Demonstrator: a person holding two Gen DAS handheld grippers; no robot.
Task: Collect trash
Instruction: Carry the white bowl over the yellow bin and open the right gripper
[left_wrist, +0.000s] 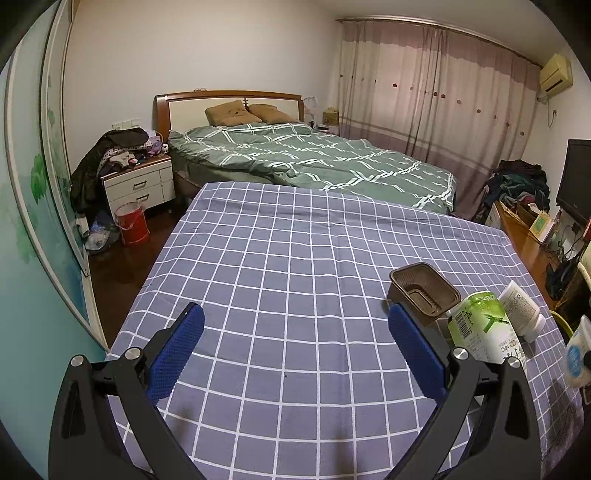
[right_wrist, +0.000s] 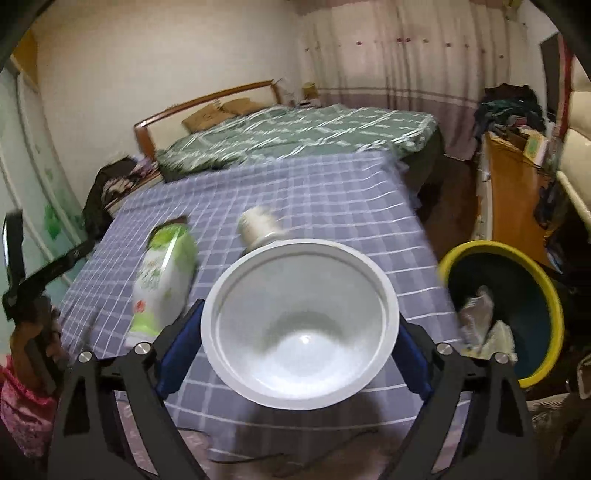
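Note:
My right gripper (right_wrist: 300, 328) is shut on a white paper cup (right_wrist: 300, 332), its mouth facing the camera, held above the checked table (right_wrist: 332, 192). A green juice carton (right_wrist: 166, 273) lies to its left and a white tube (right_wrist: 258, 225) just beyond the cup. A yellow-rimmed bin (right_wrist: 517, 295) with crumpled paper in it stands to the right of the table. My left gripper (left_wrist: 295, 332) is open and empty over the table (left_wrist: 277, 258). To its right are a brown plastic tray (left_wrist: 424, 291), the carton (left_wrist: 480, 328) and the tube (left_wrist: 524, 310).
A bed with a green quilt (left_wrist: 314, 158) stands behind the table. A nightstand with clothes (left_wrist: 136, 177) and a red bucket (left_wrist: 131, 223) are at far left. A wooden desk with clutter and a monitor (left_wrist: 576, 177) is at right.

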